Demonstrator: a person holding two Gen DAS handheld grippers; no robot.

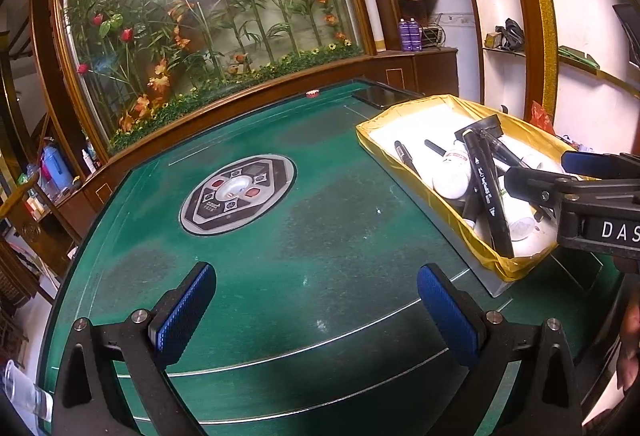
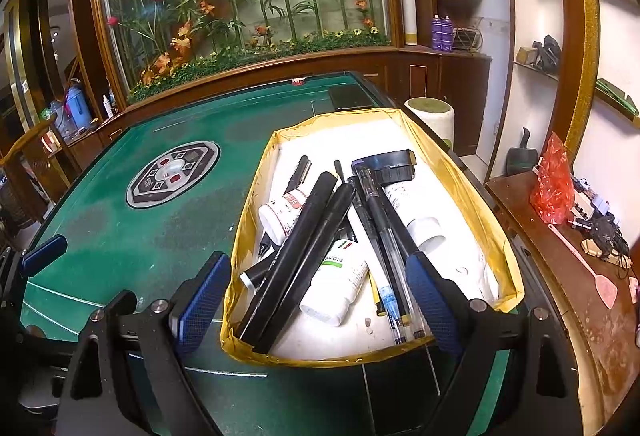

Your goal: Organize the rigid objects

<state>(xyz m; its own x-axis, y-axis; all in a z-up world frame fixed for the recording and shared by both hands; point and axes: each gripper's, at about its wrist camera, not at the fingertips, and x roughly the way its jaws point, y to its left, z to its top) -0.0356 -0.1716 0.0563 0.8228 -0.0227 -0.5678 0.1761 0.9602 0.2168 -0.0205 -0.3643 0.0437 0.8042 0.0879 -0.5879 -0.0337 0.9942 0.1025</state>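
A yellow-rimmed white box stands on the green table and holds several black markers, clear pens, white bottles and a black block. My right gripper is open and empty, hovering over the box's near end. My left gripper is open and empty above bare green felt, left of the box. The right gripper's body shows at the right edge of the left wrist view. A left fingertip shows at the far left of the right wrist view.
A round control panel sits in the table's middle. A dark phone and a small red object lie at the far edge. A wooden side table with a red bag and a pink swatter stands on the right.
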